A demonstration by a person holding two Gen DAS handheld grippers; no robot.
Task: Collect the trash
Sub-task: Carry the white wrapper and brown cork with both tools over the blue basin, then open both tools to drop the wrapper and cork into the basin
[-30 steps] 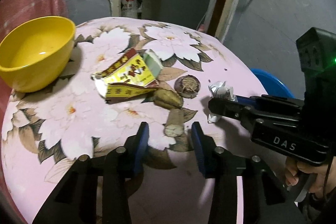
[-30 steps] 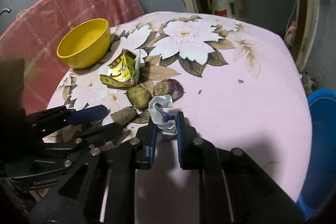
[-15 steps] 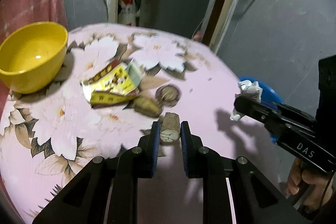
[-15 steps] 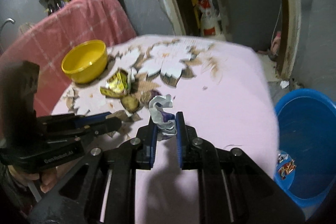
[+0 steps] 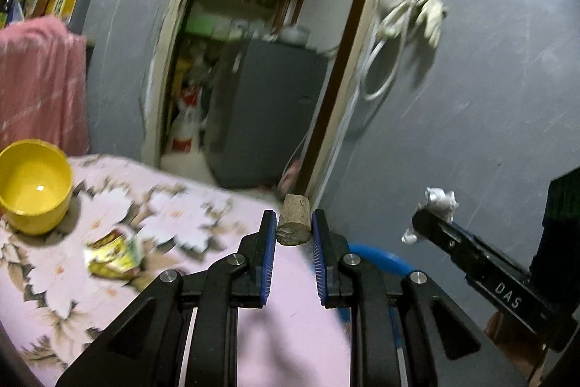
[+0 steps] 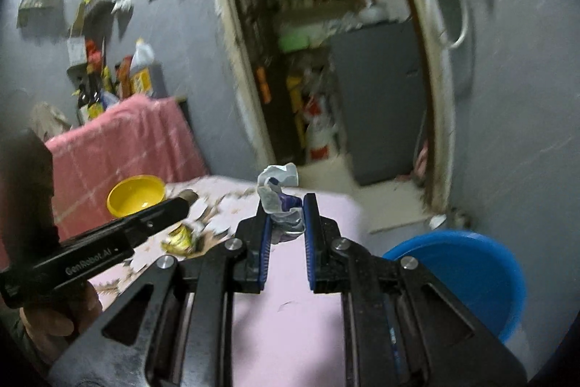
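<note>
**Ana:** Progress looked partial. The left tongs were closed on a stubby brown chunk, pads pressing both its sides, and carried it clear of the bench, toward the blue tub's side.

**Ben:** And the other hand?

**Ana:** The right tongs were narrowed onto a crumpled white wrapper, pinched between the blue pads, up in the air left of the tub and not yet over it.

**Ben:** So nothing was dropped yet?

**Ana:** Neither piece was released. The tub stood on the floor just off the bench's edge; I couldn't tell what lay inside it.

**Ben:** What was left?

**Ana:** A yellow snack packet lay on the bench, well away from the tub, with a yellow bowl farther still. Blur hid any smaller scraps. I'd judge two drops were pending, then another trip.
</note>
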